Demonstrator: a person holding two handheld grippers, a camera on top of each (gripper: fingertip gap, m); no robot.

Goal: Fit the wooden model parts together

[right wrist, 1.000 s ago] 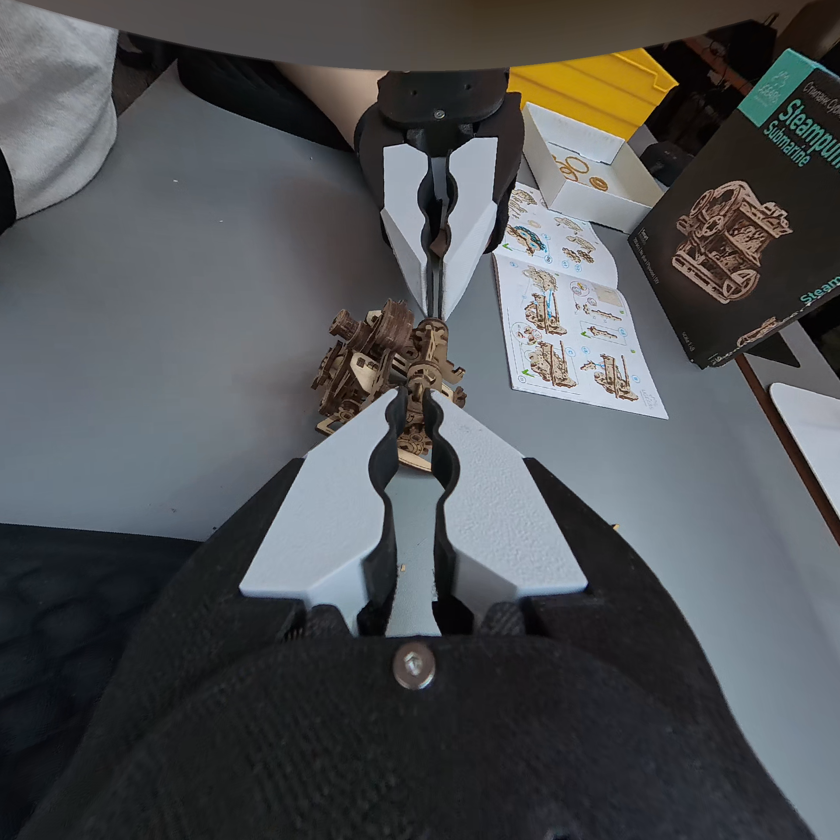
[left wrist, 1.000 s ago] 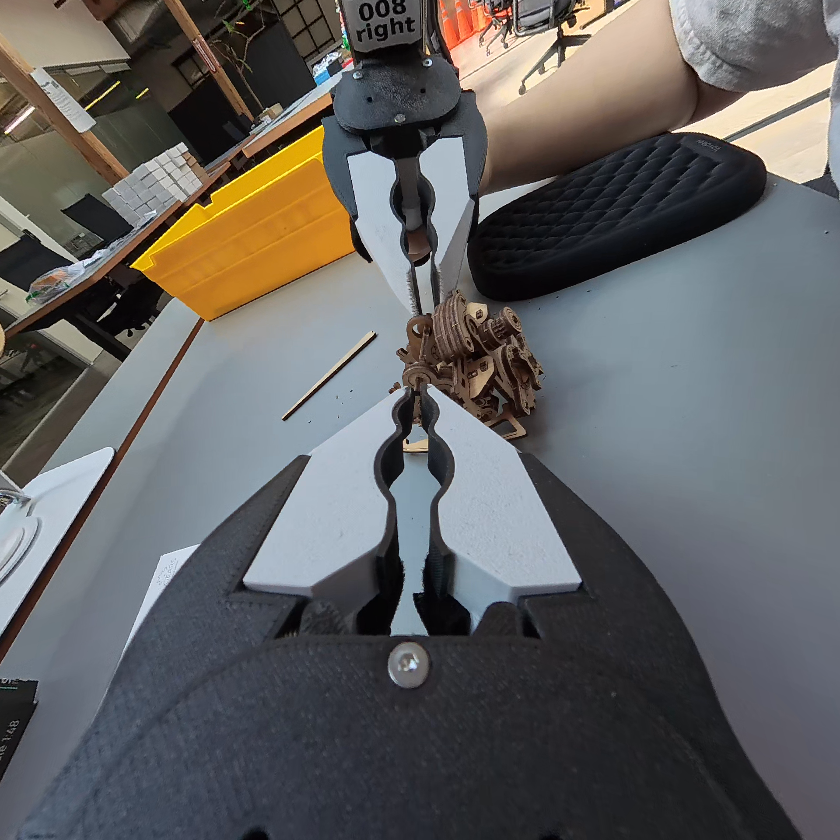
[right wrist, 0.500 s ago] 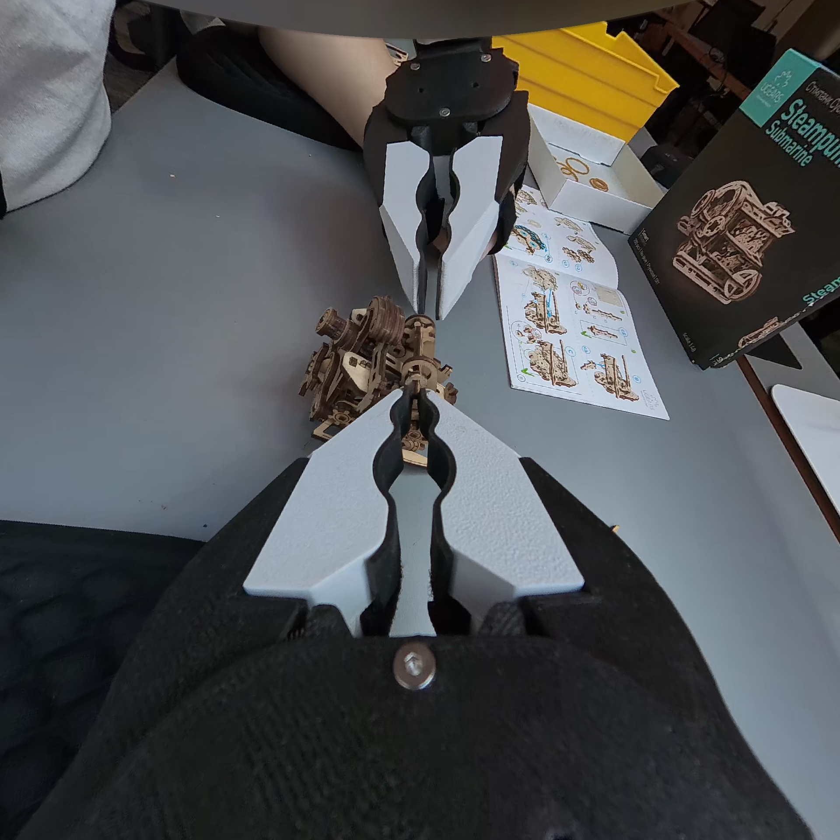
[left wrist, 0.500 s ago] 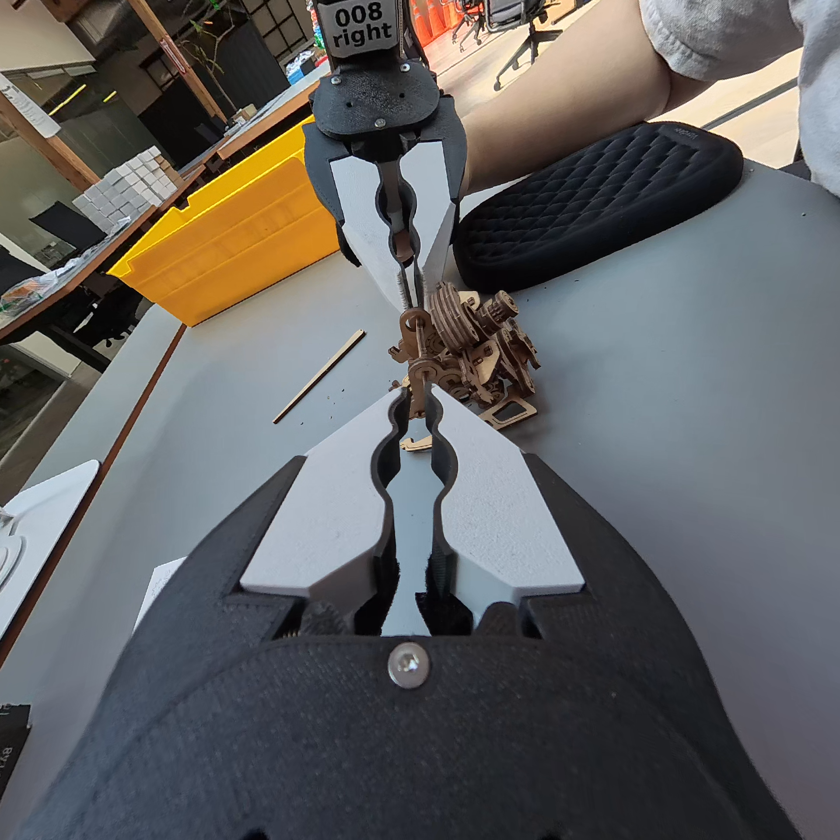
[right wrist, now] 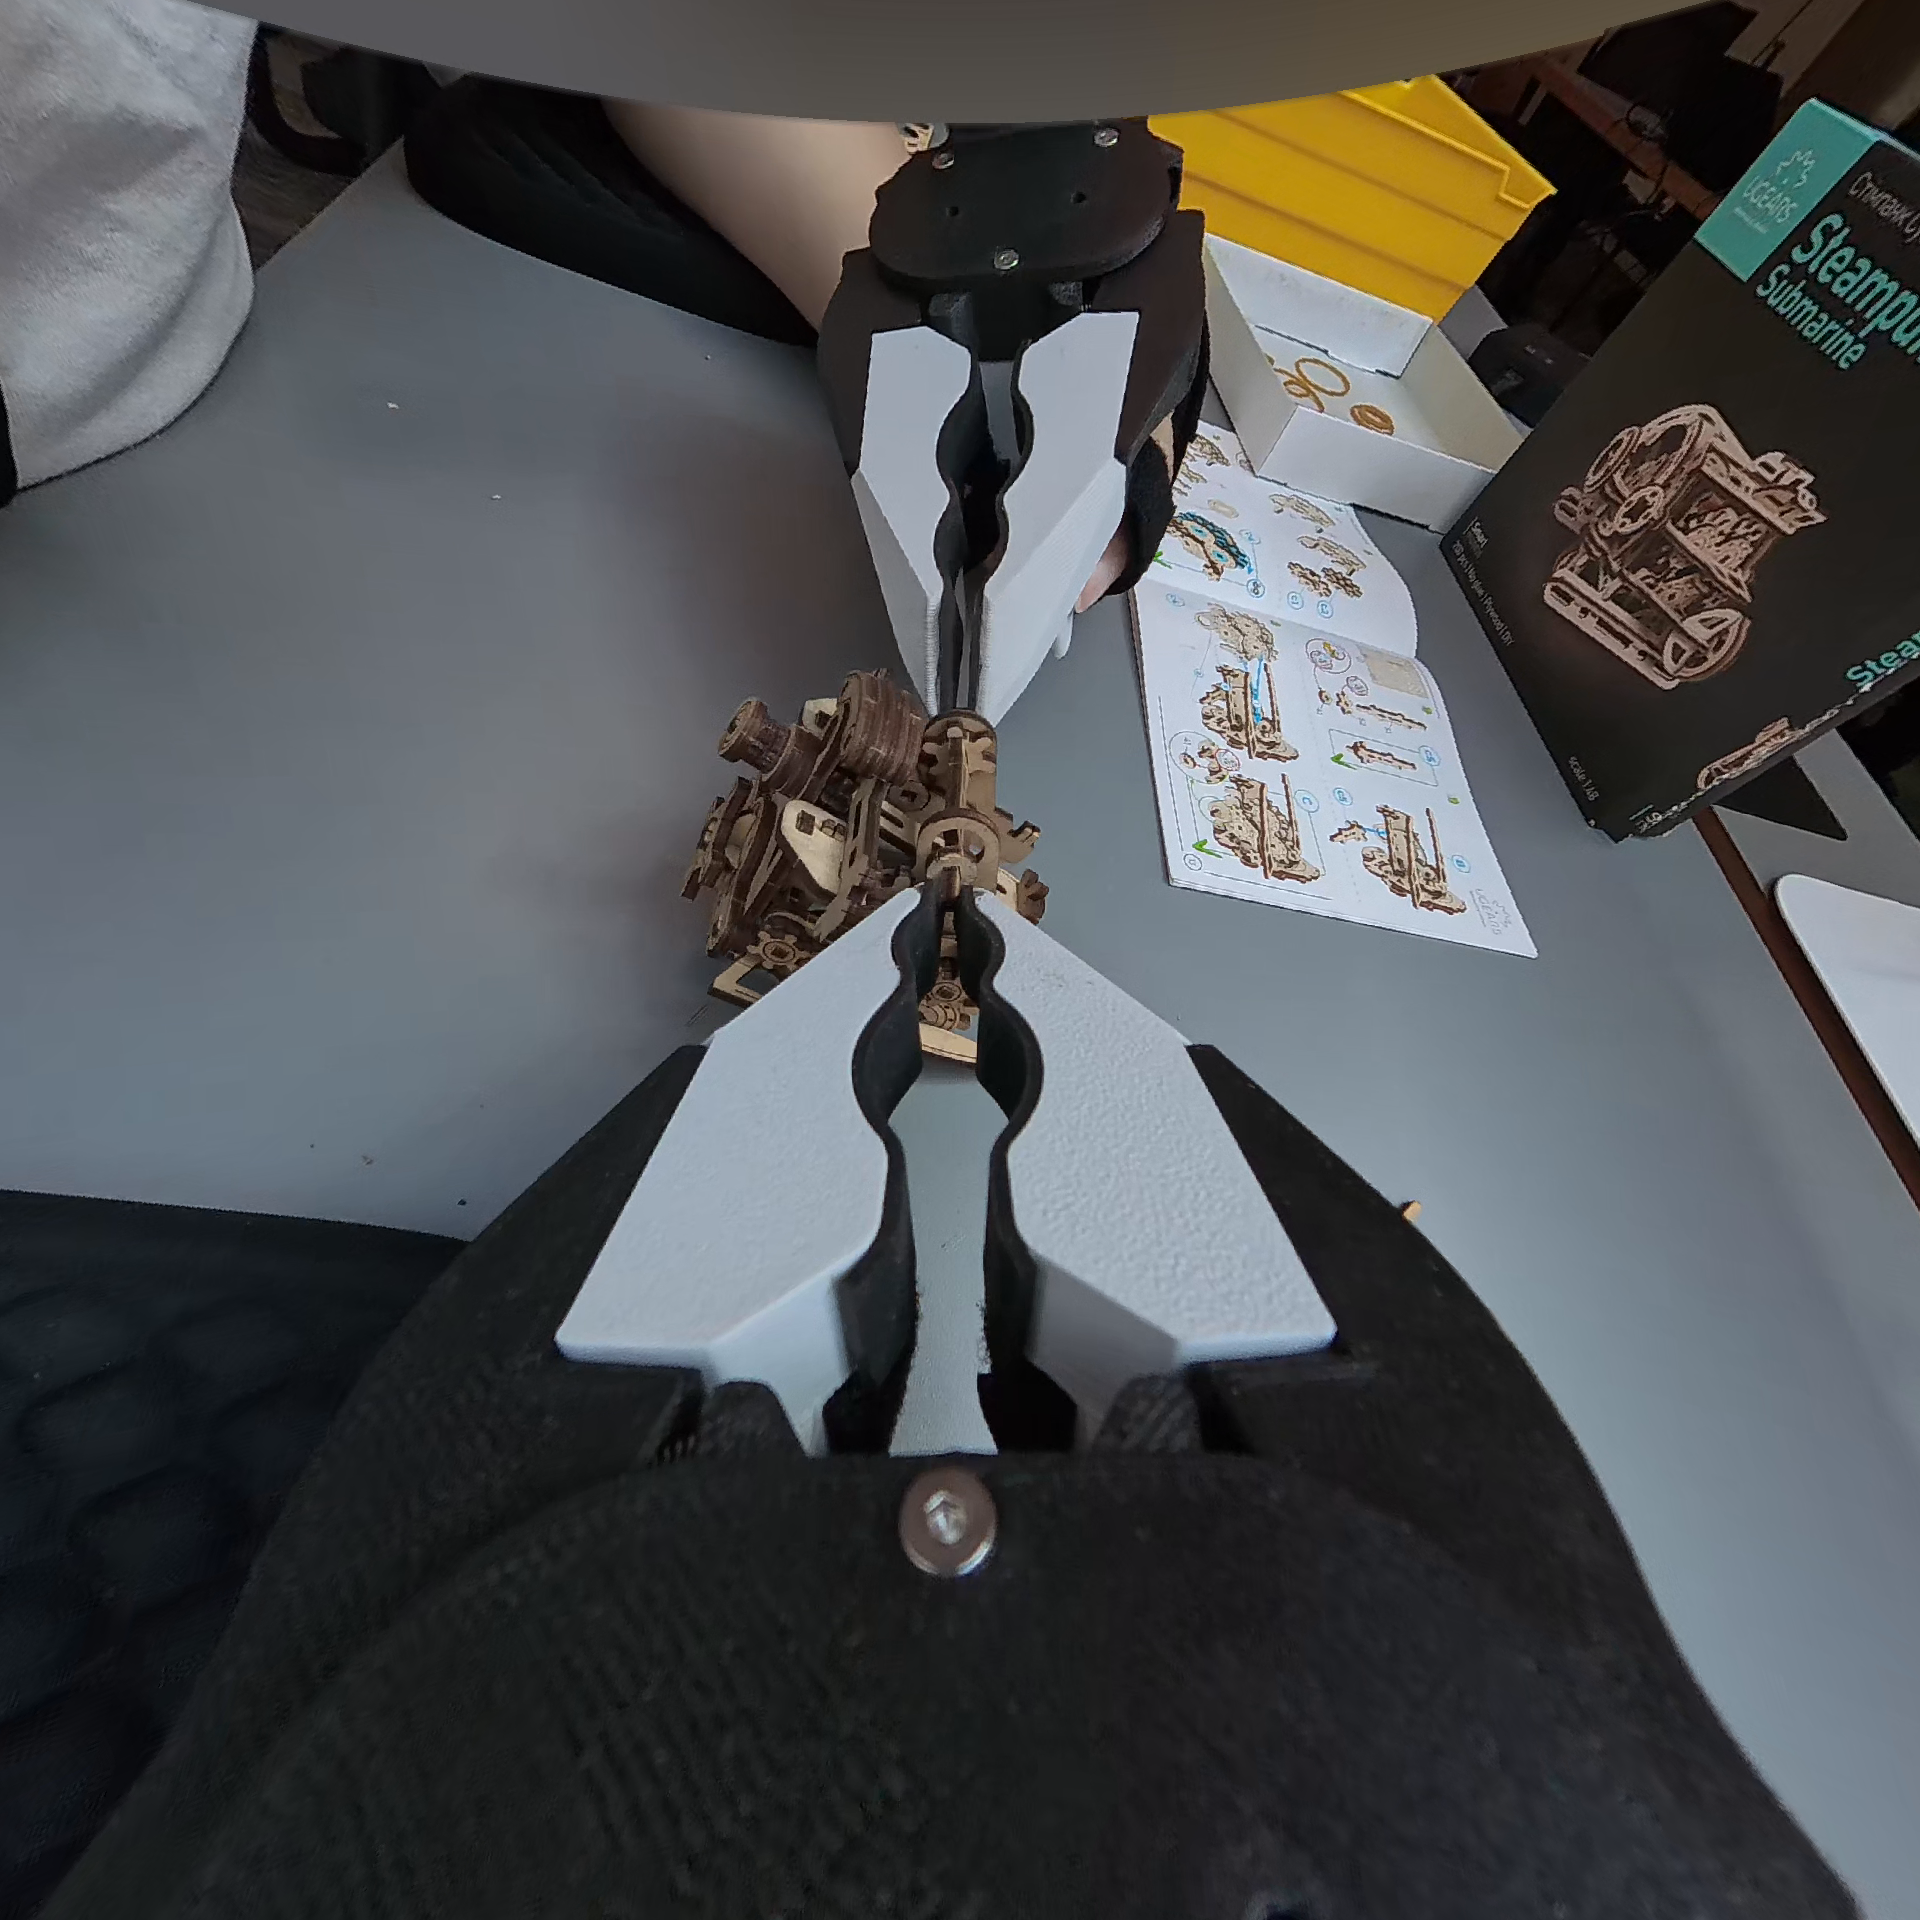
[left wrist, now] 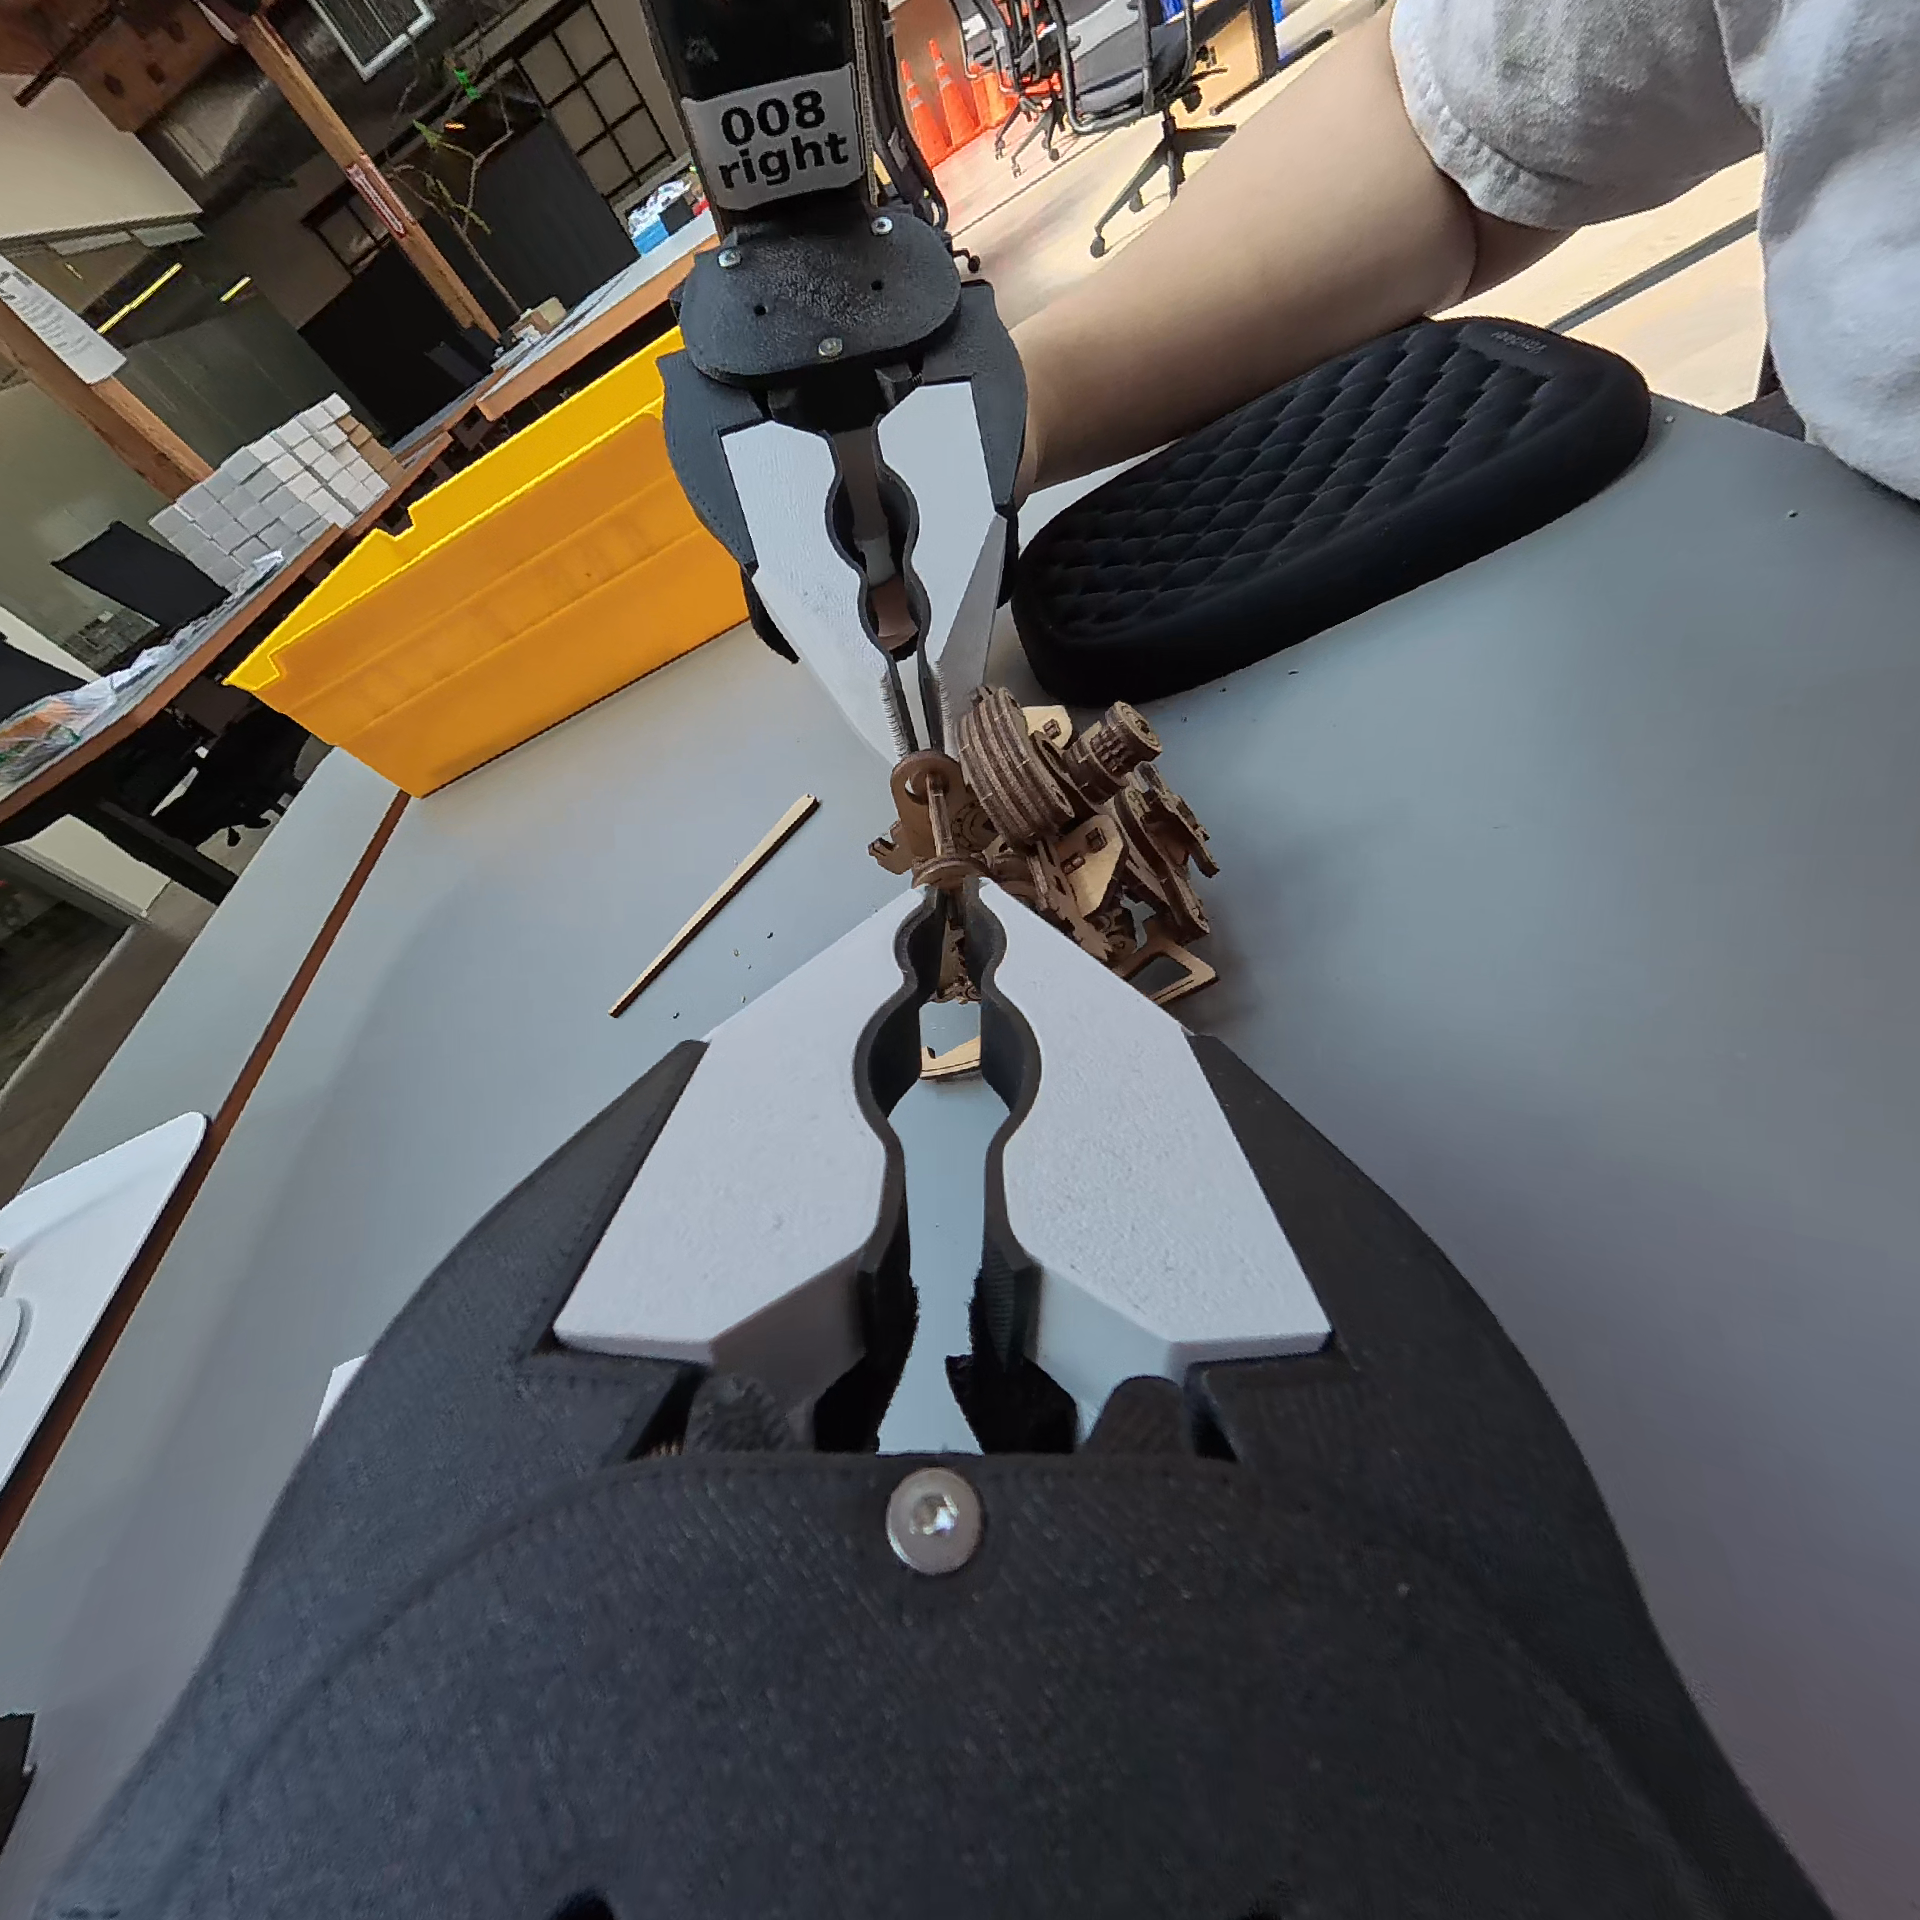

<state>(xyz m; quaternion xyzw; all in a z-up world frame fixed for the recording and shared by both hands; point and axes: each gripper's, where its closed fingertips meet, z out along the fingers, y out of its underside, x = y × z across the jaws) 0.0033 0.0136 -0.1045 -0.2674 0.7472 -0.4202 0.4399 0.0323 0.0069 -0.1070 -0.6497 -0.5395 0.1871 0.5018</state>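
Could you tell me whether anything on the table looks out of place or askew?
The wooden model lies tipped on its side on the table, not upright. A loose wooden stick lies apart to one side. Nothing looks spilled or broken.

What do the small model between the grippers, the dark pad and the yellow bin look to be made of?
Model: thin laser-cut plywood, matte, pale faces with dark burnt-looking edges. Dark pad: probably foam under black fabric, given its quilted diamond dimples; exact material unclear. Yellow bin: moulded plastic, smooth with a slight sheen and stepped walls.
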